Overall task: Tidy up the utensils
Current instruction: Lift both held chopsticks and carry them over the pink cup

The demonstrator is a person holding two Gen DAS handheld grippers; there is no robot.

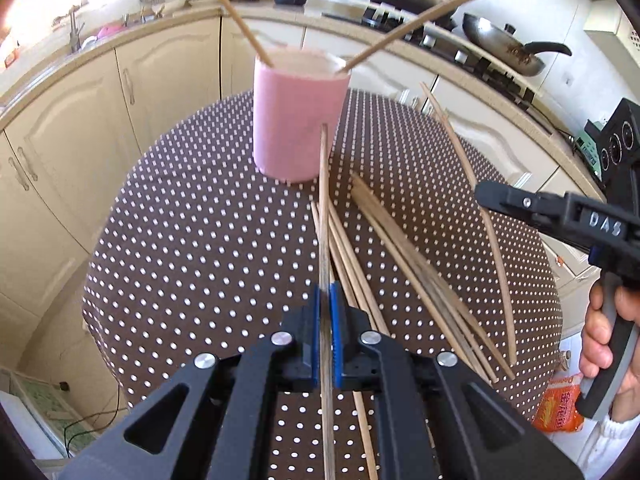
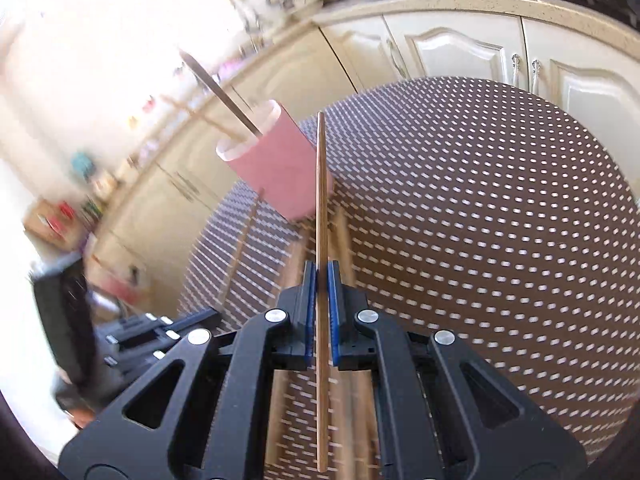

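Each claw pinches a chopstick (cup seemingly ahead).

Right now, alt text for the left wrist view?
The left gripper is shut on a wooden chopstick aimed toward a pink cup already holding two chopsticks. More loose chopsticks lie on the brown polka-dot tablecloth, and the right gripper enters at right.
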